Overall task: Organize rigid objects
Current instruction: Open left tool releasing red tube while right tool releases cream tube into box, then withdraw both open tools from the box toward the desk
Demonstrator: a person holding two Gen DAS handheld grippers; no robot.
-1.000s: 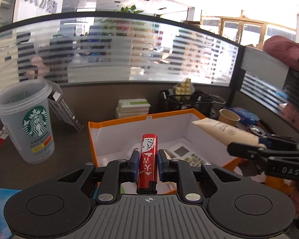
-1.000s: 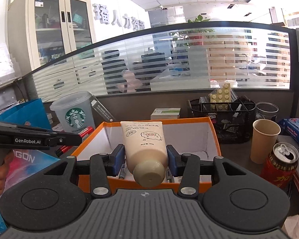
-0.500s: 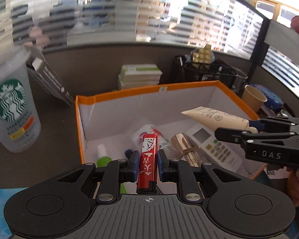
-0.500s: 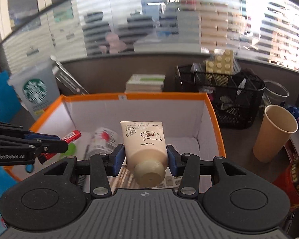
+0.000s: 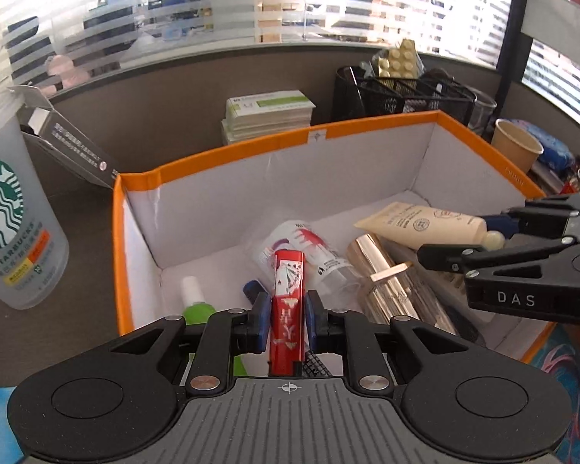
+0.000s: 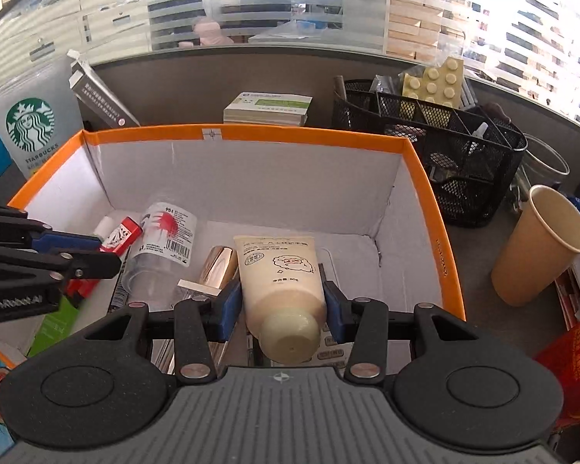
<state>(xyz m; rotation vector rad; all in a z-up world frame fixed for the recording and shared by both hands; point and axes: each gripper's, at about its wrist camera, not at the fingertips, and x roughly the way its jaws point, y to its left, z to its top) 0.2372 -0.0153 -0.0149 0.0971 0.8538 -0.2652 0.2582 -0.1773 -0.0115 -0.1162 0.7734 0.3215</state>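
Observation:
My left gripper is shut on a red lighter and holds it inside the orange-rimmed box, above the box's left half. My right gripper is shut on a cream tube, cap toward the camera, over the box near its middle. Each gripper shows in the other's view: the right one with the tube, the left one with the lighter. In the box lie a clear bottle, a gold tube, a green bottle and a calculator, mostly hidden.
A Starbucks cup stands left of the box beside a leaning grey carton. Behind the box are stacked small boxes and a black mesh organizer. A paper cup and a red can stand to the right.
Both grippers moved forward and down, from above the box's near rim to inside it, tilting more steeply. Both grips are unchanged.

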